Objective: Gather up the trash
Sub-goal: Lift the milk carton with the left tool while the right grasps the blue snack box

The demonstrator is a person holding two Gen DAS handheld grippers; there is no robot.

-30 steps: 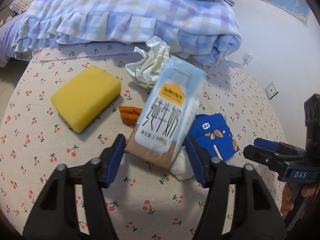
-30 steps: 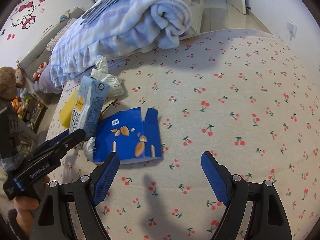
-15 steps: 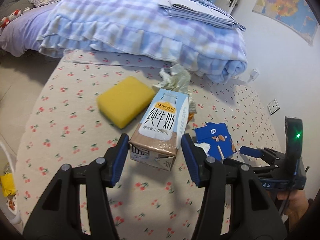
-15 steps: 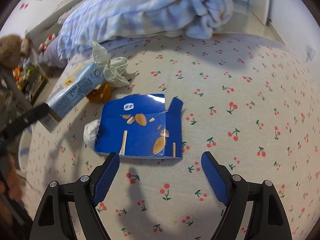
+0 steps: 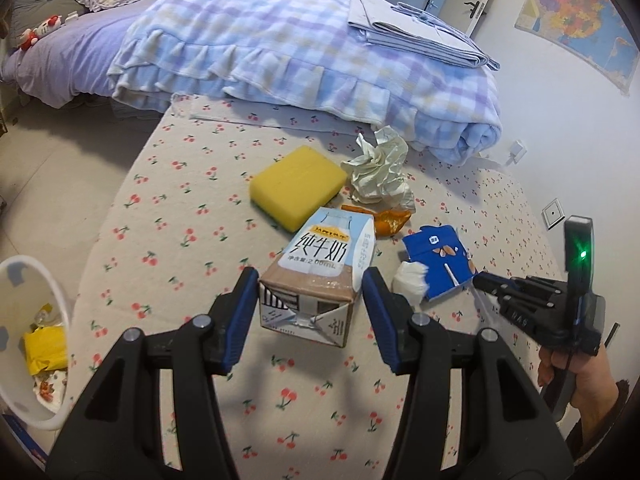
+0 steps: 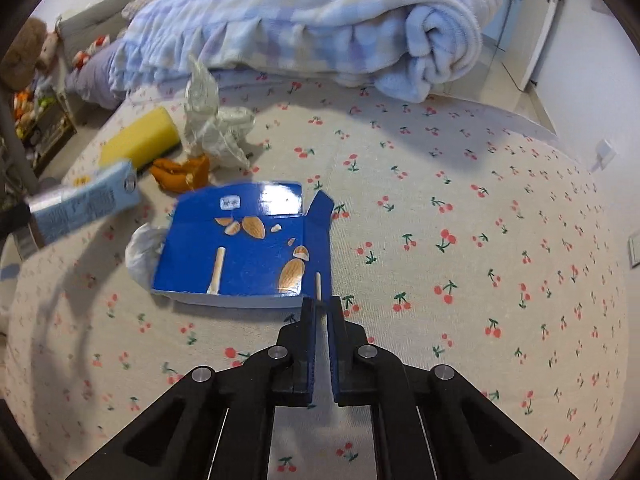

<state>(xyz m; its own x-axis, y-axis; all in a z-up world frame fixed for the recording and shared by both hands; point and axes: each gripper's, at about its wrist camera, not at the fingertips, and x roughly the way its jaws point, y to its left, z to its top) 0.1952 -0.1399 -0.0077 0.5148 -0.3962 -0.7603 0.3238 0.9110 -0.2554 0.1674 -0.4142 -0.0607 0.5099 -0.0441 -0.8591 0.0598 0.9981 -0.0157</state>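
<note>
Bedroom, cherry-print bed sheet point(image 5: 180, 208) as work surface, plaid blanket point(image 5: 304, 52) bunched at far end, wall map point(image 5: 580, 20) beyond. Near: left gripper point(image 5: 310, 300) clamped on milk carton point(image 5: 320, 276), base end toward camera, pale blue and brown, Chinese lettering, lifted clear of sheet, tilted; blurred at left edge in right view point(image 6: 84, 204). White trash bin point(image 5: 28, 280) off bed edge at lower left, yellow wrapper inside. Right gripper point(image 6: 322, 312) nearly shut, narrow gap between pads, tips at near right corner of flattened blue almond snack box point(image 6: 248, 248); contact unclear. White tissue wad point(image 6: 142, 250) tucked under box's left side. Versus 0.5 s ago: right gripper gone from wide open to almost closed and moved up to box; carton raised higher, bin now in left view. Right hand point(image 5: 576, 376) wrapped on handle, gripper pointing left across bed. Farther: orange peel point(image 5: 394, 220), yellow sponge point(image 5: 296, 186), crumpled paper point(image 5: 378, 172).
</note>
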